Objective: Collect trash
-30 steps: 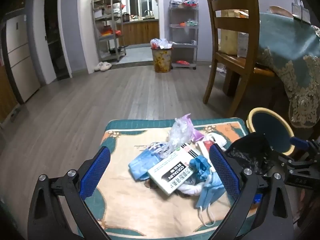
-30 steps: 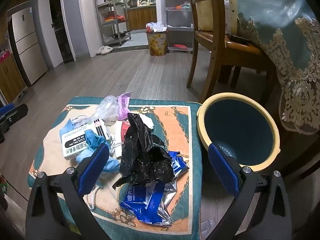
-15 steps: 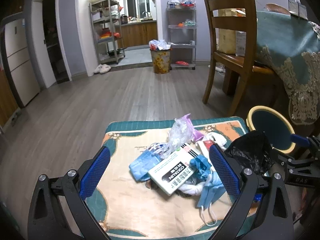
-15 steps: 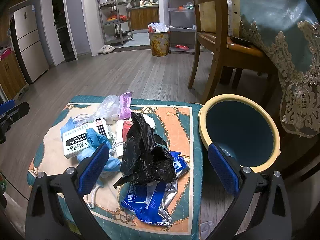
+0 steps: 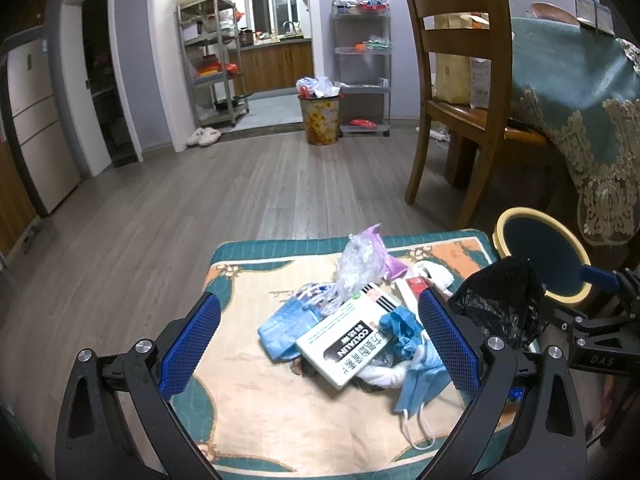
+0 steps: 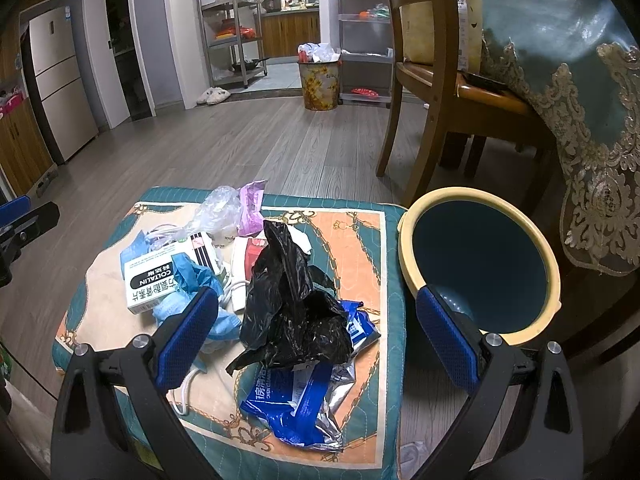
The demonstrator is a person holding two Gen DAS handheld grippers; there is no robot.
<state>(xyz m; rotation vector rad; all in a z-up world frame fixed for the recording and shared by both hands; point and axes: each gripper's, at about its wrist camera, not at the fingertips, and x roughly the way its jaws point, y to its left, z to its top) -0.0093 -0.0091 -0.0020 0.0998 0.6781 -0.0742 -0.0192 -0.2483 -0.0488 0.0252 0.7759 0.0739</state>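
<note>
Trash lies heaped on a patterned cushion [image 5: 248,420] [image 6: 360,232]: a white box [image 5: 346,336] [image 6: 152,280], blue face masks [image 5: 280,328], a clear plastic bag [image 5: 356,264] [image 6: 218,210], a black plastic bag [image 6: 292,304] [image 5: 500,304] and a blue foil packet [image 6: 296,404]. A yellow-rimmed bin [image 6: 480,264] [image 5: 540,264] stands right of the cushion. My left gripper [image 5: 318,346] is open above the box and masks. My right gripper [image 6: 316,334] is open with the black bag between its fingers, not gripped; it also shows in the left wrist view [image 5: 596,320].
A wooden chair [image 5: 460,92] and a table with a teal lace-edged cloth [image 5: 580,92] stand at the right, close behind the bin. Wooden floor stretches beyond the cushion to a flowered waste bin [image 5: 322,114] and metal shelves [image 5: 212,64].
Both views have risen and tilted slightly; the black bag looks a little higher and more upright. Both grippers stay open.
</note>
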